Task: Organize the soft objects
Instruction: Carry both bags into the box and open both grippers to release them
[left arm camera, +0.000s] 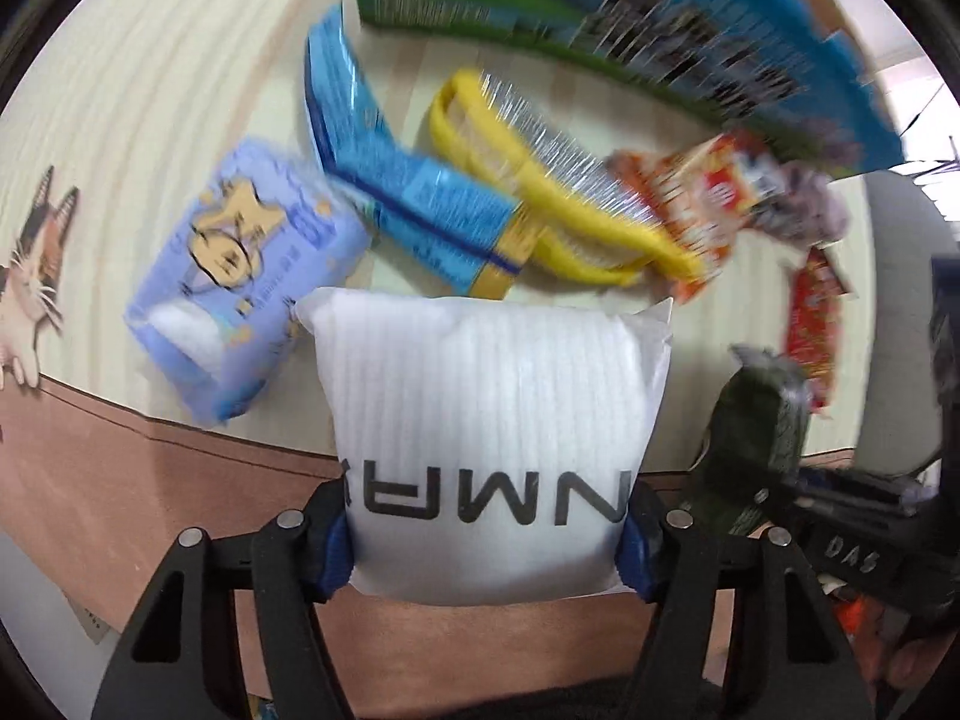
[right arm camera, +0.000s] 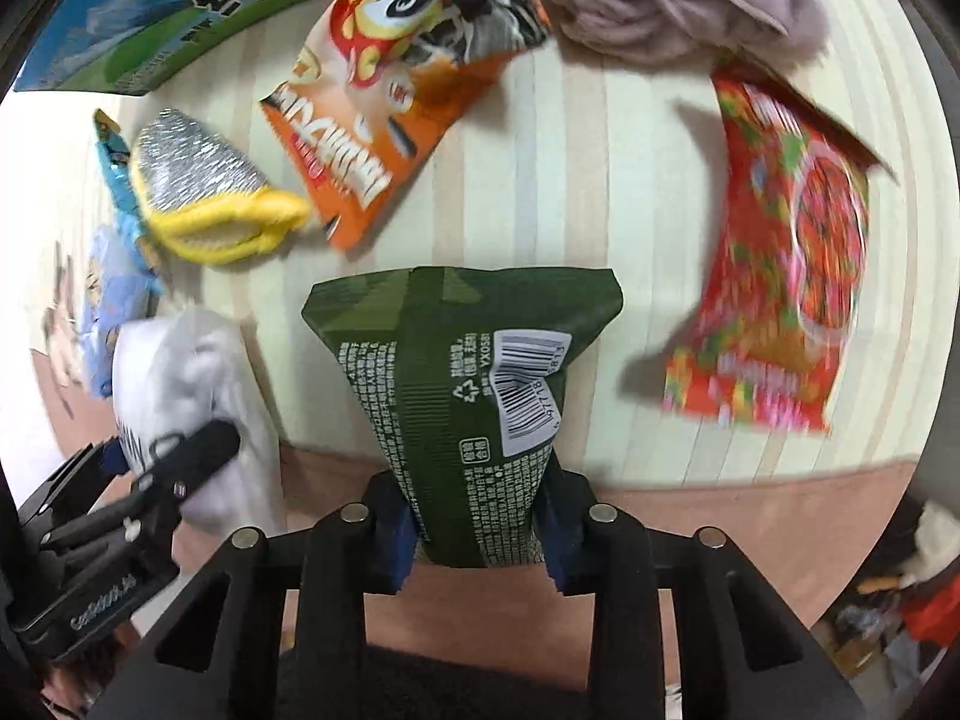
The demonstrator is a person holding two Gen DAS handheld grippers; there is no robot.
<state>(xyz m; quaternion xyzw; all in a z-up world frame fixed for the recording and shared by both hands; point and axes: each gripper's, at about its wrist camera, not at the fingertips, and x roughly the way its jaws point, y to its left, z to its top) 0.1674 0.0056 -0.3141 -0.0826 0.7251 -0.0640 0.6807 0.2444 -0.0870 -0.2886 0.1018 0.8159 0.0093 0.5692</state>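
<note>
Soft packs sit in both tools at once. A white pack with dark letters on it is clamped between the blue pads of the left hand-held gripper, which grasps it at its lower end; the pack stands up from the pads and hangs over the front edge of the pale striped surface. The right hand-held gripper is clenched on a dark green packet, its blue pads pressing the narrow lower end so that the packet pinches in there, with the white barcode label facing the camera.

Just behind the white pack, on the surface, lie a lilac tissue pack printed with a cartoon cat, a blue sachet and a yellow-framed brush with silvery bristles, the three overlapping or touching in a loose row. Beside the brush lies an orange snack bag, and further right a red snack bag, set apart from it. A greyish-mauve cloth is bunched at the far side, between those two bags. Along the back stands a blue and green box. A cat picture shows at the left edge of the surface.
</note>
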